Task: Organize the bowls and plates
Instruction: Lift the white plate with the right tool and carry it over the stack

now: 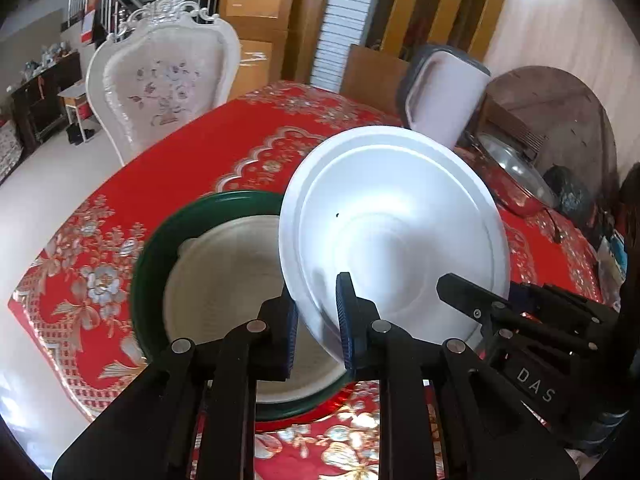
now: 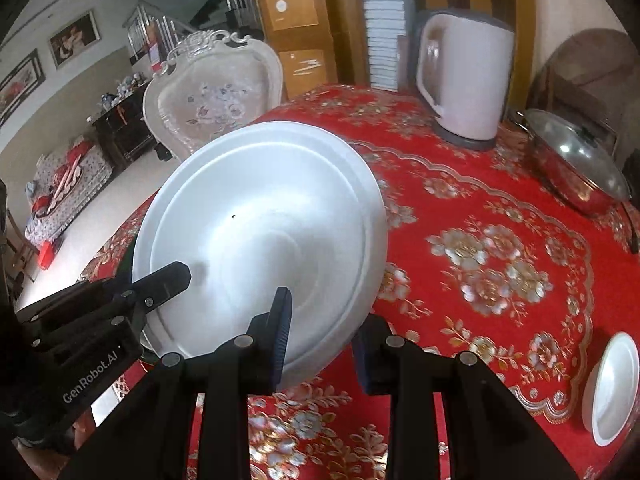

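A large white plate is held up, tilted, over the red tablecloth; it also fills the middle of the right wrist view. My left gripper is shut on its lower left rim. My right gripper is shut on its lower right rim, and its black fingers show at the right of the left wrist view. Under and left of the plate, a green-rimmed plate holds a cream dish. A small white bowl lies at the table's right edge.
The table has a red floral cloth. A white electric kettle stands at the back. A steel pot with a glass lid sits at the back right. An ornate white chair stands behind the table's left side.
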Action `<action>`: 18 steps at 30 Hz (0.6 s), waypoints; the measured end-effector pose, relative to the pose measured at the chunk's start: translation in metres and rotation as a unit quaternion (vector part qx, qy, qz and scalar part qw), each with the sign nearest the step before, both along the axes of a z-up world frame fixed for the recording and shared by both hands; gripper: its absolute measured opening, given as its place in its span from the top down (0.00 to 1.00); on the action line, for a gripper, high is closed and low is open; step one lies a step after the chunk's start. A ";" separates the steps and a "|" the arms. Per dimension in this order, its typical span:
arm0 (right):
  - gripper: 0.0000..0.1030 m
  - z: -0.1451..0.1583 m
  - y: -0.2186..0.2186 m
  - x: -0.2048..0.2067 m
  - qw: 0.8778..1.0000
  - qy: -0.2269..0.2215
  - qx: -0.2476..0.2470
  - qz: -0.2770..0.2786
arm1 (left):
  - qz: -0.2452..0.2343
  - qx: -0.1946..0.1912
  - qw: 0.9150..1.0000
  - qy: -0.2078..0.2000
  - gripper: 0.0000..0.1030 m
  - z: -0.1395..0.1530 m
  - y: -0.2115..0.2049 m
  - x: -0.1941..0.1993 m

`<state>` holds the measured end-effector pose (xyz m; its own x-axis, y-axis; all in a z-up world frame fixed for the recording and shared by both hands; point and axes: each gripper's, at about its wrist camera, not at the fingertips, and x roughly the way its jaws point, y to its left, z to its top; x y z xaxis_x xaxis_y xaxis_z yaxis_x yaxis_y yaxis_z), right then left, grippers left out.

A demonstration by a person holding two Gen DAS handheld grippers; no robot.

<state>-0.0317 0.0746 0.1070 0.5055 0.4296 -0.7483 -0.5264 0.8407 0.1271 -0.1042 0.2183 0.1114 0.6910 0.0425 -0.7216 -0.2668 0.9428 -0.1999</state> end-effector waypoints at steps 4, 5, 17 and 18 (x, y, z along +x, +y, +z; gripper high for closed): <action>0.72 0.001 0.019 0.001 1.000 -0.002 -0.003 0.017 | 0.016 -0.005 1.000 0.002 0.84 -0.001 0.016 -0.004; 0.72 0.000 0.023 0.001 1.000 -0.003 -0.005 0.020 | 0.019 -0.006 1.000 0.002 0.83 -0.002 0.019 -0.005; 0.72 -0.008 0.069 -0.006 0.997 0.008 -0.024 0.066 | 0.054 -0.020 0.998 0.022 0.83 -0.020 0.056 -0.023; 0.72 -0.009 0.072 -0.006 0.997 0.009 -0.026 0.070 | 0.054 -0.020 0.998 0.023 0.83 -0.021 0.056 -0.024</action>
